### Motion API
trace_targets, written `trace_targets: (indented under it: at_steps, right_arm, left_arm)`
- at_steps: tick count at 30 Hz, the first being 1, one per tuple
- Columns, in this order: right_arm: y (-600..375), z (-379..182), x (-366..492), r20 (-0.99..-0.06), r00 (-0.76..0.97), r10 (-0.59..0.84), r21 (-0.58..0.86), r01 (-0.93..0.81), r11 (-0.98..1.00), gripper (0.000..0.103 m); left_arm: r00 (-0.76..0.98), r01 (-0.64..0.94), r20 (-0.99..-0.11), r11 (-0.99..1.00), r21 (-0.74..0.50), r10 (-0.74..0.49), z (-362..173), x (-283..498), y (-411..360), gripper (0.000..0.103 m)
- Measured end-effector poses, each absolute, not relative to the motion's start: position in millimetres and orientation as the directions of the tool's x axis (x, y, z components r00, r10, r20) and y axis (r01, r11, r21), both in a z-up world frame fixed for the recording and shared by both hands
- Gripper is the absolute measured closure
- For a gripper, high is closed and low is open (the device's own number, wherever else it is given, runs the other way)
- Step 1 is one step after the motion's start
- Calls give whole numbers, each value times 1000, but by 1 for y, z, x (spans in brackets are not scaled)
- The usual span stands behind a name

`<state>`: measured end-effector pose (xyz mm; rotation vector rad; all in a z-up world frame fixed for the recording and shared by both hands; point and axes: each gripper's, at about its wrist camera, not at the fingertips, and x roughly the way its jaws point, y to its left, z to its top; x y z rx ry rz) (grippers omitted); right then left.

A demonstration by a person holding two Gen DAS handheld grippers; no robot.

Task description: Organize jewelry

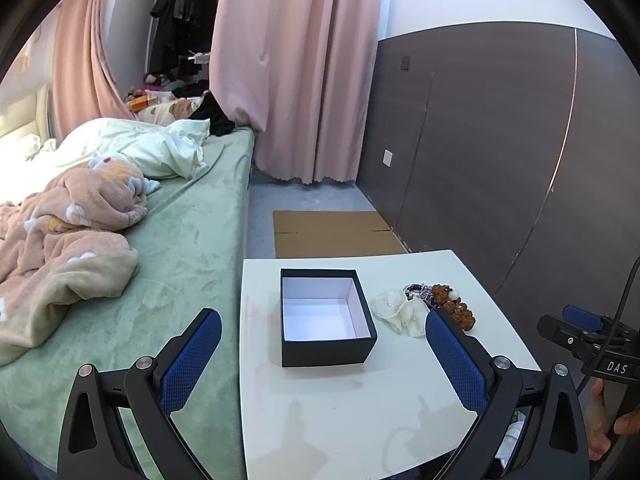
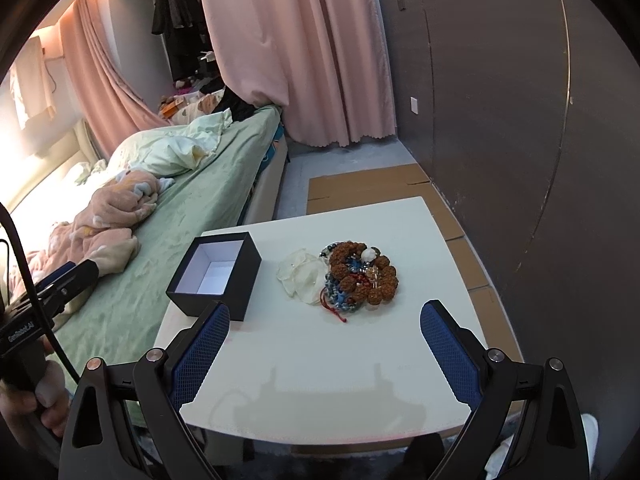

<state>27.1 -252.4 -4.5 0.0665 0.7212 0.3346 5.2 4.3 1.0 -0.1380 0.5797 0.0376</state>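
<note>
An open black box with a white, empty inside stands on the white table. To its right lies a pile of jewelry: a brown bead bracelet, blue and red cords, small beads. A pale translucent pouch rests between box and pile. My left gripper is open, held in front of the box above the table. My right gripper is open too, short of the pile, with nothing between its fingers.
A bed with green sheet and rumpled blankets runs along the table's left side. Flat cardboard lies on the floor beyond the table. A dark panelled wall stands to the right, pink curtains behind.
</note>
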Motion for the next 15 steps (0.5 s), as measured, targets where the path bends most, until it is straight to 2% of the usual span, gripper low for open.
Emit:
trace_targets:
  at_steps: [15]
  right_arm:
    - [-254,-4,33,-641,689,338,197,-278,940,6]
  left_arm:
    - [826,-82,-564,987,-136,-10,4,20,2,1]
